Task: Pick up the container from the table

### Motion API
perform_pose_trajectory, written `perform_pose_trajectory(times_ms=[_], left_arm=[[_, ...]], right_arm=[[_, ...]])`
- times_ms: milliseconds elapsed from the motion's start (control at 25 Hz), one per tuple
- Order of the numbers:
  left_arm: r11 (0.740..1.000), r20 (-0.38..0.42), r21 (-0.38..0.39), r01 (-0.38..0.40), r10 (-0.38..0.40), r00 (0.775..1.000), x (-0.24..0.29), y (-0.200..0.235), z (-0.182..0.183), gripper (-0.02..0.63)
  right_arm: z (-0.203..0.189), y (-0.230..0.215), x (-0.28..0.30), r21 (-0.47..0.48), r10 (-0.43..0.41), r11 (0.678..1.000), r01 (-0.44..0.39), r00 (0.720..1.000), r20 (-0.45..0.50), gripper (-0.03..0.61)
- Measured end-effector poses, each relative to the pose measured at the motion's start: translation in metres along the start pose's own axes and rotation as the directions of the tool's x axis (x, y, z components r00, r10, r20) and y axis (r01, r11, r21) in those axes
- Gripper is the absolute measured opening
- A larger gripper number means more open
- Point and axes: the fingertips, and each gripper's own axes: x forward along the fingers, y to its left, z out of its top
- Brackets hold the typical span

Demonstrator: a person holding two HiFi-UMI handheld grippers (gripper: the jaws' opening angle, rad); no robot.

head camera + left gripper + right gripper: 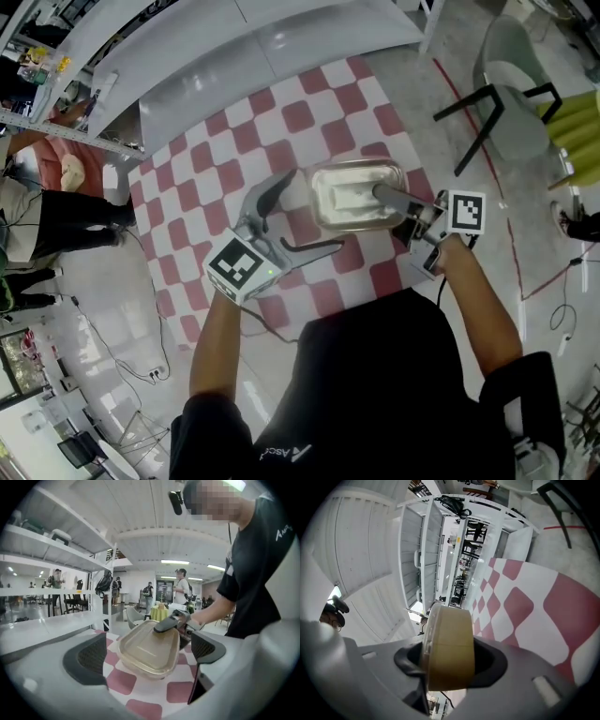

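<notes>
A shallow, pale, translucent container [352, 192] with its lid on is over the red-and-white checked table [216, 178]. My right gripper [386, 199] comes in from the right and is shut on the container's right rim. In the right gripper view the container's edge [450, 634] fills the gap between the jaws of that gripper [451, 663]. My left gripper [298, 221] stands open just left of the container without touching it. In the left gripper view the container [140, 644] looks tilted, beyond the spread jaws of the left gripper [149, 651], with the right gripper [171, 620] clamped on its far rim.
White metal shelving [234, 47] runs along the table's far side. A grey chair [511, 84] and a yellow-green one [577, 127] stand on the floor at the right. A seated person [56, 178] is at the left, and more people [180, 585] stand in the room behind.
</notes>
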Motion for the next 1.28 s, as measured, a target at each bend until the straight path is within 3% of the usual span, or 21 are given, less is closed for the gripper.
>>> perform_pose_trajectory(times_ms=[120,200,280,400,520,640,880,1280], left_arm=[[0.996,0.068,-0.078,-0.042,0.048,0.997,-0.007,0.002,0.01,0.522],[0.987,0.099,-0.114,-0.111,0.123,0.987,-0.013,0.007,0.014,0.374],[0.967,0.121,-0.144,-0.211,0.229,0.966,-0.02,0.017,0.014,0.171],[0.926,0.15,-0.194,-0.323,0.353,0.923,-0.032,0.027,0.014,0.041],[0.903,0.155,-0.181,-0.39,0.417,0.895,-0.04,0.028,0.018,0.012],[0.896,0.159,-0.163,-0.412,0.436,0.885,-0.043,0.025,0.02,0.011],[0.89,0.192,-0.205,-0.407,0.444,0.875,-0.049,0.019,0.021,0.011],[0.892,0.19,-0.2,-0.407,0.442,0.877,-0.053,0.019,0.025,0.011]], right_arm=[[0.0,0.002,-0.003,-0.004,0.01,1.0,-0.01,1.0,0.018,0.199],[0.0,0.006,-0.004,-0.011,0.024,1.0,-0.024,0.999,0.032,0.198],[0.0,0.01,-0.005,-0.025,0.034,0.999,-0.033,0.998,0.046,0.198],[-0.002,0.013,-0.007,-0.047,0.033,0.998,-0.031,0.998,0.056,0.199],[-0.003,0.014,-0.008,-0.061,0.027,0.998,-0.024,0.998,0.06,0.198],[-0.006,0.017,-0.008,-0.063,0.029,0.998,-0.025,0.997,0.065,0.198],[-0.013,0.022,-0.004,-0.062,0.042,0.997,-0.038,0.997,0.059,0.196],[-0.016,0.025,0.0,-0.05,0.057,0.997,-0.054,0.997,0.056,0.196]])
